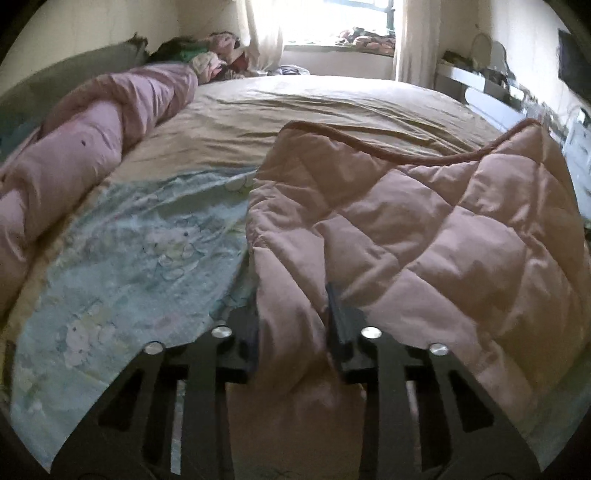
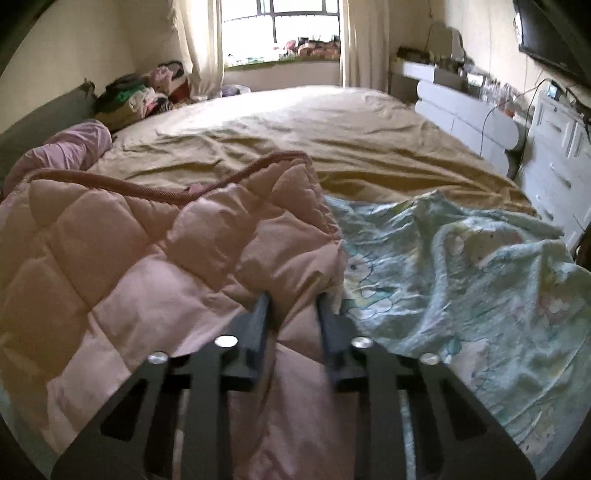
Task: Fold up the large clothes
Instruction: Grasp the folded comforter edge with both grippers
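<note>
On the bed [image 1: 332,110], both the left gripper [image 1: 293,314] and right gripper [image 2: 293,314] pinch the pink quilt [image 1: 424,221]; looks puffy, floppy, probably bulky, so grabbing corners seems best.

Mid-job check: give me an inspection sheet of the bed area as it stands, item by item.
Surface: bed under a wrinkled tan sheet.
Job's things: pink quilted blanket at the near edge, piped hem lifted; it lies on a pale blue printed sheet.
Clutter: rolled pink duvet along the headboard side; clothes pile in the far corner.
Grippers: left gripper shut on a fold of the quilt; right gripper likewise.
Cables: wires at the white drawers.
Surroundings: curtained window, white desk, dark screen on the wall.
</note>
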Available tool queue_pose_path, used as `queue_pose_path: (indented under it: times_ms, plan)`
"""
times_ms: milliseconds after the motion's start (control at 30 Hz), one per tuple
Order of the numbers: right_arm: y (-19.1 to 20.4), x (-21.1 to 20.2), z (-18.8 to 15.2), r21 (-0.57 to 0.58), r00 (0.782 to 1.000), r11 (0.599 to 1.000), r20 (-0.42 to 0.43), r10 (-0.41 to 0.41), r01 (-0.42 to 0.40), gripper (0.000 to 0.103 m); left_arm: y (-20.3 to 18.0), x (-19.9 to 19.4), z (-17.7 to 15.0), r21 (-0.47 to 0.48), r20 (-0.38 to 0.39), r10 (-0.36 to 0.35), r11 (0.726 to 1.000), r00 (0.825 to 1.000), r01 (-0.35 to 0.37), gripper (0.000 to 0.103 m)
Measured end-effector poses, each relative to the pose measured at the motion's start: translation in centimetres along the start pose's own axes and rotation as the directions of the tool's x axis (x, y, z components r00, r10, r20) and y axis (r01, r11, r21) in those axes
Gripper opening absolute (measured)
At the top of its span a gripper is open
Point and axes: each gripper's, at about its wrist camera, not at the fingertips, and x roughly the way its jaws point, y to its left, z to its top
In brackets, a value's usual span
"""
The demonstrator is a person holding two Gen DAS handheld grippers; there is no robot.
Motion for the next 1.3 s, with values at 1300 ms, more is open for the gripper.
queue_pose_path:
  times_ms: [1300]
  plan:
    - [-3.2, 8.0, 3.4, 0.205, 0.988, 0.967, -0.033, -0.149, 0.153, 0.013, -0.4, 7.8, 5.5, 0.036, 0.043, 0.092, 0.995, 0.995, -0.094, 0.013]
